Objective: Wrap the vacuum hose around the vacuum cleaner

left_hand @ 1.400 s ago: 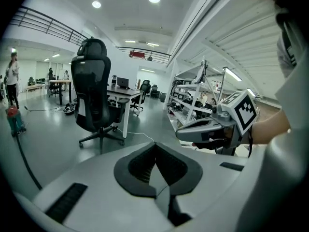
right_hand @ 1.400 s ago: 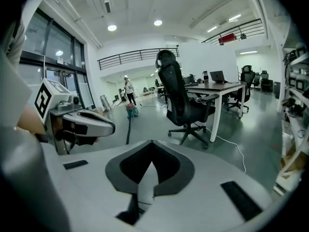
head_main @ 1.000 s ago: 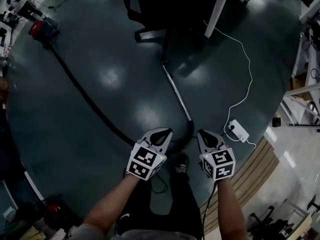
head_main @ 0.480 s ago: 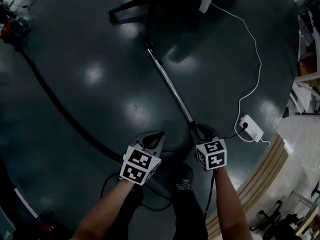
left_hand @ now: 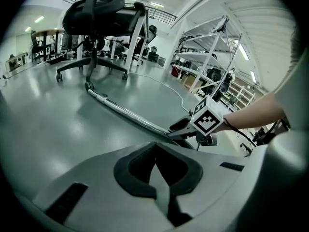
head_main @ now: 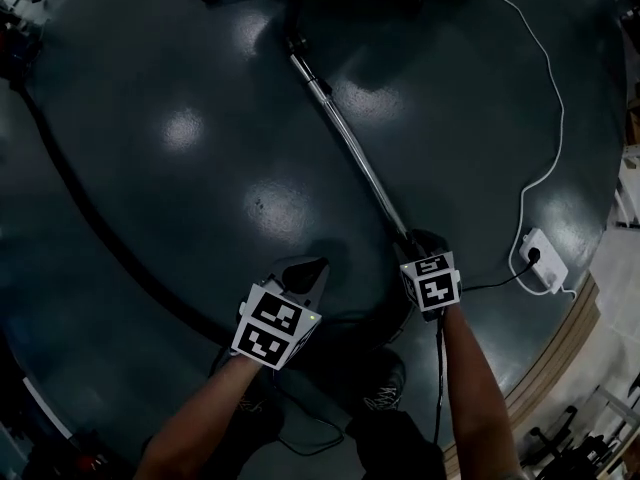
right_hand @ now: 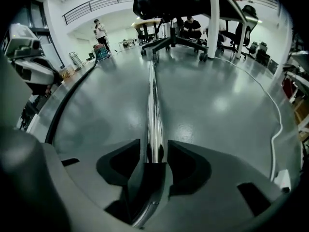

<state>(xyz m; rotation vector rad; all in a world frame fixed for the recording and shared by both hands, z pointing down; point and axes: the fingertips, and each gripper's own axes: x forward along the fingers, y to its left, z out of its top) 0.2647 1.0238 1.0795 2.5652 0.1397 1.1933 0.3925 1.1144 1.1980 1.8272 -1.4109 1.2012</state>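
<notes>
Jaws of the right gripper point(right_hand: 154, 151) are opening, partway apart, astride the dark handle end of the shiny metal vacuum tube point(right_hand: 154, 105); contact is hard to make out. Left of that tube, the left gripper point(left_hand: 157, 164) has its jaws shut, empty. The black vacuum hose point(head_main: 95, 233) curves farther left, its far end lost in darkness.

the head view is dim and underexposed, and the dark glossy floor point(head_main: 200, 198) carries soft white patches of reflected glare. both gripper views are much brighter, lit evenly by ceiling strip lights point(left_hand: 156, 5), with pale sheen on the ground and a hard glint along the metal wand point(right_hand: 153, 95). fisheye distortion bends every edge into a black vignette, and the nearest foreground is soft and out of focus.
</notes>
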